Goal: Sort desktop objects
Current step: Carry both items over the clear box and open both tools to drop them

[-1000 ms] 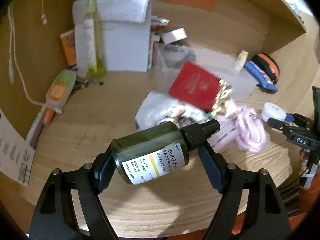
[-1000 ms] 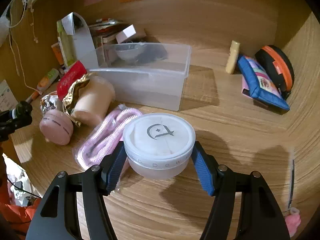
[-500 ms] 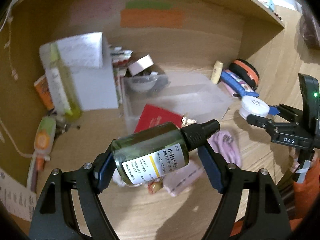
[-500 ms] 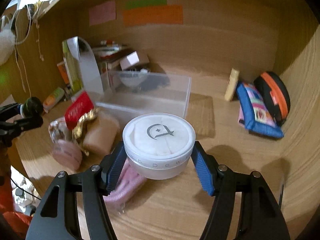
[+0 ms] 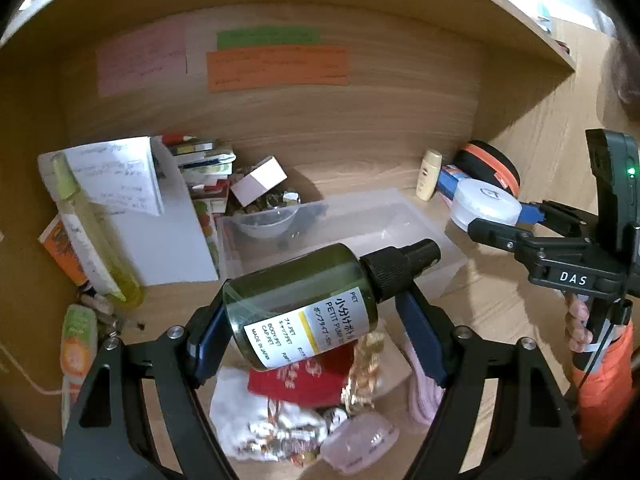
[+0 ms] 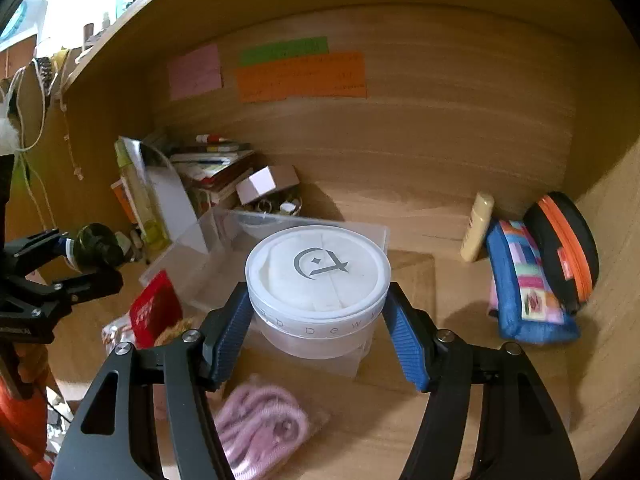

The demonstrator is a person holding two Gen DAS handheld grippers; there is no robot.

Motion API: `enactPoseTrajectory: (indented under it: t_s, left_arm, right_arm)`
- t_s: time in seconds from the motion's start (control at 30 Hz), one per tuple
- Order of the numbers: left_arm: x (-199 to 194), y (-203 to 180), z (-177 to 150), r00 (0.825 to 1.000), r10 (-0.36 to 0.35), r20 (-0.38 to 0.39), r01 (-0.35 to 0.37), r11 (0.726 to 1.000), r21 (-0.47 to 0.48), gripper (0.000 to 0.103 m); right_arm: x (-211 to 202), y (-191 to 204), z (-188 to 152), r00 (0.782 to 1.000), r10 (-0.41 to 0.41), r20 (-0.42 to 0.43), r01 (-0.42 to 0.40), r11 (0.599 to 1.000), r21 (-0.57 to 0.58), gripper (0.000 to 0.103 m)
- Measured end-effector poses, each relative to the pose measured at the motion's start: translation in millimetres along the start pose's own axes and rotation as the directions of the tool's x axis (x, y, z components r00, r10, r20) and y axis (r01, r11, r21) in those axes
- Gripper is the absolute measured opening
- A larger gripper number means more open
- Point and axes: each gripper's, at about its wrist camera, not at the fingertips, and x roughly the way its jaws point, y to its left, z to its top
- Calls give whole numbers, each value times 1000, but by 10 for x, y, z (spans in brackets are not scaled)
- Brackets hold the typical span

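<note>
- Left wrist view: slippage is the main worry here. The left gripper (image 5: 316,320) clamps a dark green plastic pump bottle (image 5: 304,304) lengthwise, one blue pad against its base and the other up by the black cap, so the bottle lies tilted, cap up to the right, above the wooden desk (image 5: 500,320). I judge that smooth round plastic could pivot or squirt out if the hand tips, and fall on the clutter below: a red packet (image 5: 300,376), a pink round case (image 5: 360,444) and foil-wrapped bits.
- The bottle looks glossy, see-through green, with a white label crossed by a yellow stripe. A clear plastic bin (image 5: 360,220) sits just behind it, a small bowl in its back corner.
- Right wrist view: the right gripper (image 6: 318,320) has its pads pressed on the sides of a white round jar with a clear lid (image 6: 318,280), level and in the air before the bin (image 6: 208,240). Both tools are near each other; heading for the same bin, they could collide.
- The jar lid bears a grey crescent-and-star mark.
</note>
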Motion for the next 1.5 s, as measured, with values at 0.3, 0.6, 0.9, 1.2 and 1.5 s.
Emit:
enactPoseTrajectory:
  t_s: [0.3,0.6,0.9,1.2,1.5]
  left_arm:
    - [338,212,281,999,14,-47,-16,999,-51,78]
    - [792,272,297,988,14,-156,-22,999,-49,78]
    - [1248,294,226,946,-31,-321,21,999,-36,78]
    - [1383,210,124,928,-39,-371,46,999,10,78]
    - [1460,196,133,921,-24,-389,40,999,34,79]
  right_arm:
    - [294,-32,287,1000,9,-12,-9,1000,-6,62]
    - [766,-93,213,993,45,-109,-43,999,14,62]
    - [962,-72,40,979,54,-194,-62,998,-31,62]
    - [1043,-28,-12,977,22,-214,-40,996,-80,62]
    - [1133,31,-67,973,22,-231,-44,995,-90,64]
